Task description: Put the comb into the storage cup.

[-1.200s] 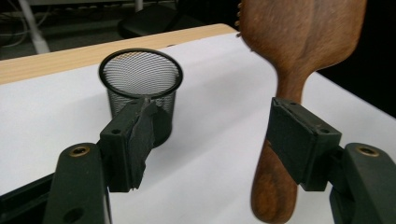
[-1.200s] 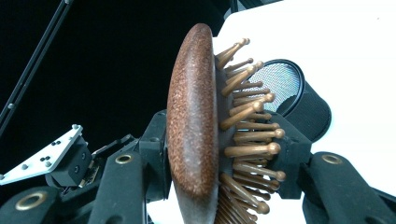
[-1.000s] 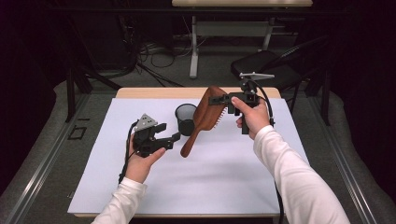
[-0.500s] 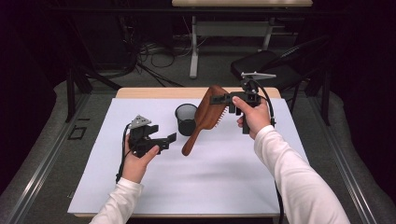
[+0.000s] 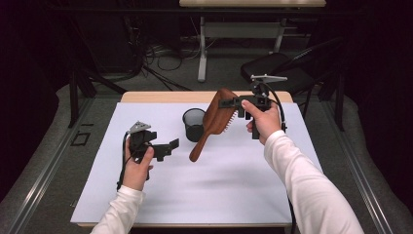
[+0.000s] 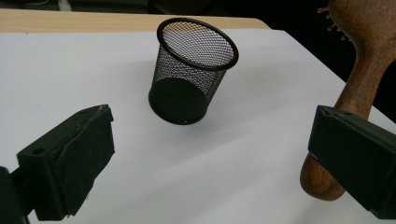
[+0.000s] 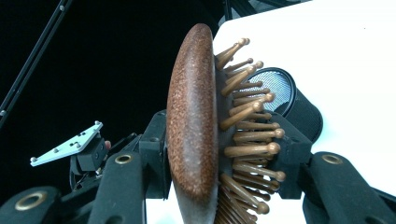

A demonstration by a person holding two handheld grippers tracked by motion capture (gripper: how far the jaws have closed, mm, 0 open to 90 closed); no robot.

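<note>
Hairbrush held aloft by head beside mesh cup, pinched in R gripper. L gripper spread, empty, jaws just opened. Risk: brush pivots, handle tips cup.

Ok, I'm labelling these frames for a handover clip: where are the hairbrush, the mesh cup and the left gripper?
hairbrush (image 5: 216, 114), high view, on its wooden back
mesh cup (image 6: 189, 70), left gripper view, on its side wall
left gripper (image 5: 171, 146), high view, between its open jaw tips
</note>
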